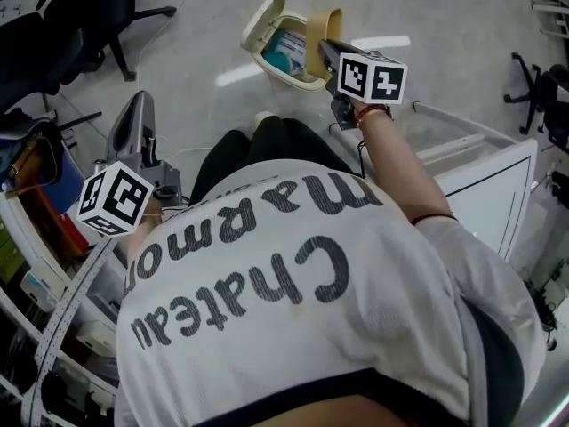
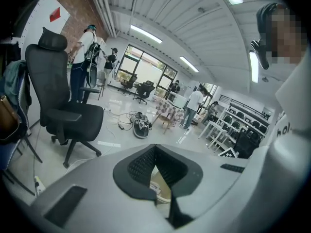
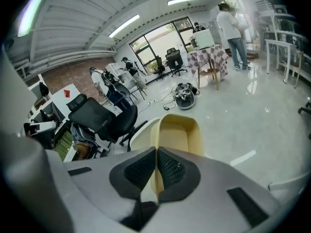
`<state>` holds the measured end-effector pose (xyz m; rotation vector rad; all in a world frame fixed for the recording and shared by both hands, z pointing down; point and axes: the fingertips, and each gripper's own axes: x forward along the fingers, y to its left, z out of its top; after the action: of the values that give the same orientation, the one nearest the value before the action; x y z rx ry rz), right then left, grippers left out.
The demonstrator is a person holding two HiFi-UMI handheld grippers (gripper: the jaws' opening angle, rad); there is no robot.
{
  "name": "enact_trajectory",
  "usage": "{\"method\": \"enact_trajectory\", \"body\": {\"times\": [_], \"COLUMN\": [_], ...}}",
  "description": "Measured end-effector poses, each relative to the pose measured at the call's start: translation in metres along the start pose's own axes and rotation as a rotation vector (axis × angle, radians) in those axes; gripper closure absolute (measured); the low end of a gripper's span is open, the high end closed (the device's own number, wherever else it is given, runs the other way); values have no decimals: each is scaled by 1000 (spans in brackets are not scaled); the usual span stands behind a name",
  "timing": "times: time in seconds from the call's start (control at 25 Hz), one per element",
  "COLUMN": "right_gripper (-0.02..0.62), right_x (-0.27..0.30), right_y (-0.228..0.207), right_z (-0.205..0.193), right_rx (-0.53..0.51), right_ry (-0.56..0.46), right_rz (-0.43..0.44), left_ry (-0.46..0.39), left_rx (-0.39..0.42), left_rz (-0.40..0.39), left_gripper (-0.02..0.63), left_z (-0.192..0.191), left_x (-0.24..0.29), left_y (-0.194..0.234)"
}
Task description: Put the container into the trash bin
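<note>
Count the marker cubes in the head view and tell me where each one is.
2. One cube is on the left gripper, at lower left; the other is on the right gripper, up by the open bin. None seems hidden.

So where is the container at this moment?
Head view, top centre: the container is clamped in the jaws of the right gripper, held over the open trash bin on the floor.
</note>
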<state>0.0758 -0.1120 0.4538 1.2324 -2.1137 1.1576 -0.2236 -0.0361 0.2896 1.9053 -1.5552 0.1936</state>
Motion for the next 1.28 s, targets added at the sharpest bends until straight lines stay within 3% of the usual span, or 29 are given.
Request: {"method": "enact_trajectory", "body": {"times": [0.2, 0.44, 0.68, 0.92, 1.08, 1.28], "right_gripper": [561, 561, 561, 561, 561, 561], "right_x": [45, 97, 147, 202, 235, 264], "right_y": [-18, -41, -72, -92, -107, -129], "right_z": [-44, -84, -107, -137, -148, -166], "right_rx": [-5, -22, -39, -131, -178, -150], "right_ry": [143, 284, 312, 339, 363, 417], "right_rz": [14, 18, 42, 81, 71, 34], "left_ry": [80, 96, 140, 291, 356, 373], "left_rx": [-19, -75, -3, 40, 123, 161], "left_rz": [45, 130, 150, 212, 202, 170], "left_gripper": [583, 583, 583, 583, 583, 583], "left_z": [-20, -18, -32, -77, -92, -100], "left_x": [10, 30, 49, 53, 58, 73], "left_y": [13, 40, 50, 68, 69, 64]}}
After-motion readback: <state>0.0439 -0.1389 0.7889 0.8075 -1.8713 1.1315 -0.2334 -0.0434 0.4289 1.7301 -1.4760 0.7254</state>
